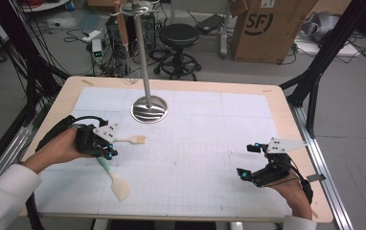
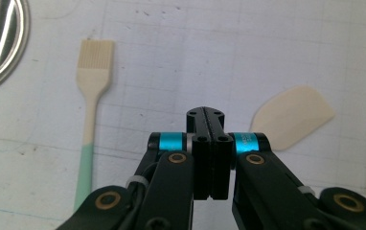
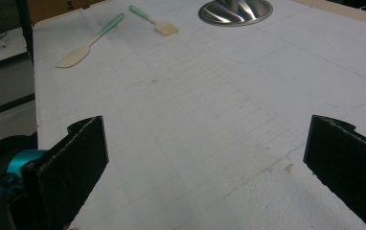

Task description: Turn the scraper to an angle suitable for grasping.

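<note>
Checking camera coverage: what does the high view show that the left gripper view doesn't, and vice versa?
High view adds: the stand's pole, stool, cardboard box and the open right hand-held gripper. Left gripper view adds: the left hand-held gripper, jaws pressed shut, empty. Shared: brush, spatula, the stand's steel base, white mat.

The white gridded table mat (image 1: pixel 195 143) is being lit evenly and softly from above, with only faint shadows being cast. Glare is being thrown off the round polished steel stand base (image 1: pixel 149 109). The high view is being rendered slightly soft; both gripper views are being dimmed toward their edges.
</note>
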Demonstrator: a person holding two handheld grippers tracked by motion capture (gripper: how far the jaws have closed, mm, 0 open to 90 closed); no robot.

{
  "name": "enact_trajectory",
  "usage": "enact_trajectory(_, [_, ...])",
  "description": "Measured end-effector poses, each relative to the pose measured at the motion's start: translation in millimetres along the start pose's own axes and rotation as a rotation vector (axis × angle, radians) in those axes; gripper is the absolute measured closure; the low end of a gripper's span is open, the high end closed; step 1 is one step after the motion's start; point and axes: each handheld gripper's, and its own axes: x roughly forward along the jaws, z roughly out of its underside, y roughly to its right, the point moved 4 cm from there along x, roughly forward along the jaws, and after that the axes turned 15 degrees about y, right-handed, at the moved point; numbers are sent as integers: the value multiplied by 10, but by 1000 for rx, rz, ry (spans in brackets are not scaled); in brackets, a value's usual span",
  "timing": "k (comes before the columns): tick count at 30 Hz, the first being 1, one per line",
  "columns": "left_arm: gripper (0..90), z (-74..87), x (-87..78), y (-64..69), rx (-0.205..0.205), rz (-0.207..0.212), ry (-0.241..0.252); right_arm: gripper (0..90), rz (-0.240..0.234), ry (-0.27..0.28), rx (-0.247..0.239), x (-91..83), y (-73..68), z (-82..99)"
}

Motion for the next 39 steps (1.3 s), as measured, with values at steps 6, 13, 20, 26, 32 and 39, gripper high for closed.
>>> enact_trajectory(6, [899, 43, -5, -122, -25, -19, 21, 1, 2, 0, 0, -4, 4, 0])
enact_trajectory(13, [899, 164, -1, -277, -84, -39, 70, 1, 2, 2, -1, -5, 5, -2])
enact_trajectory(20, [899, 316, 44, -355, -120, -52, 93, 1, 0, 3, 1, -10, 10, -1])
enact_trajectory(26, [899, 450, 120, -419, -138, -62, 51, 1, 2, 2, 1, -9, 10, 0])
enact_trajectory(32, [899, 533, 201, -458, -151, -58, -8, 1, 4, 4, 0, -11, 10, 0])
enact_trajectory(39, [899, 617, 274, -467, -169, -54, -55, 2, 4, 2, 1, -15, 16, 6])
